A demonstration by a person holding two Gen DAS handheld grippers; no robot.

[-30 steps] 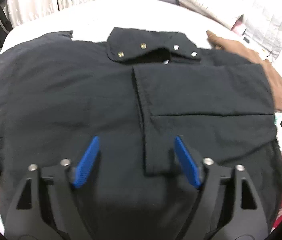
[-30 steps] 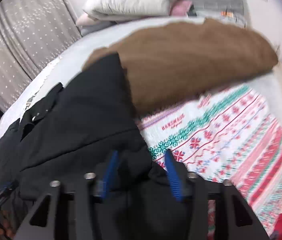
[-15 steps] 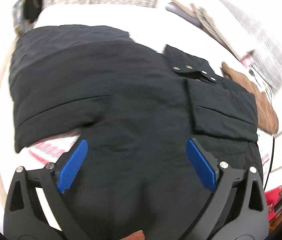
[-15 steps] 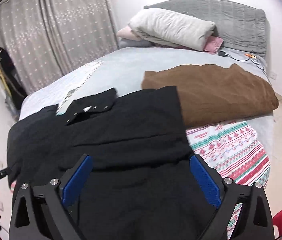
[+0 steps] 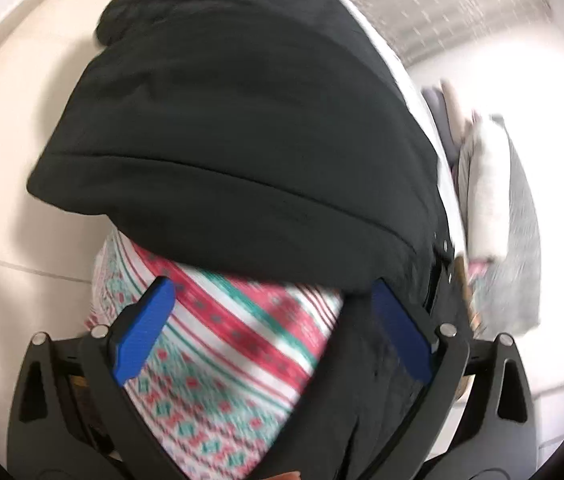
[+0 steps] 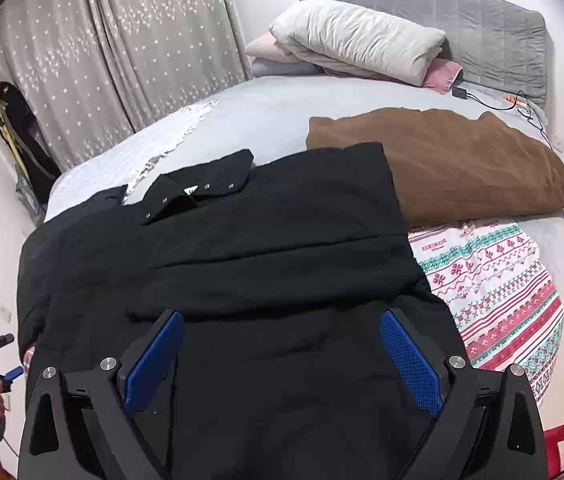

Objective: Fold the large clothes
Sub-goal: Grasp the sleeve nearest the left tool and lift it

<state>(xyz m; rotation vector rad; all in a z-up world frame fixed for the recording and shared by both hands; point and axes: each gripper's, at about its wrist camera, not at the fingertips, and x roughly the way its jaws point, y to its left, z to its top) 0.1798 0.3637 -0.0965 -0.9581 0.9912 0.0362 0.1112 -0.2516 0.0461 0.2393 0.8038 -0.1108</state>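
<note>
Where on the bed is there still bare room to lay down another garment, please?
The largest free patch is the grey bedspread between the black jacket's collar, the brown garment and the pillows. The patterned blanket right of the jacket is also bare. Near the headboard, a charger and cables crowd the corner.

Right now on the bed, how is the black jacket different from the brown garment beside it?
The black jacket lies nearest the fingers with its snap collar showing; the brown garment lies farther back with no collar or snaps visible. The black jacket covers more of the bed than the brown garment and overlaps its edge. Both lie flat, partly on the patterned blanket.
</note>
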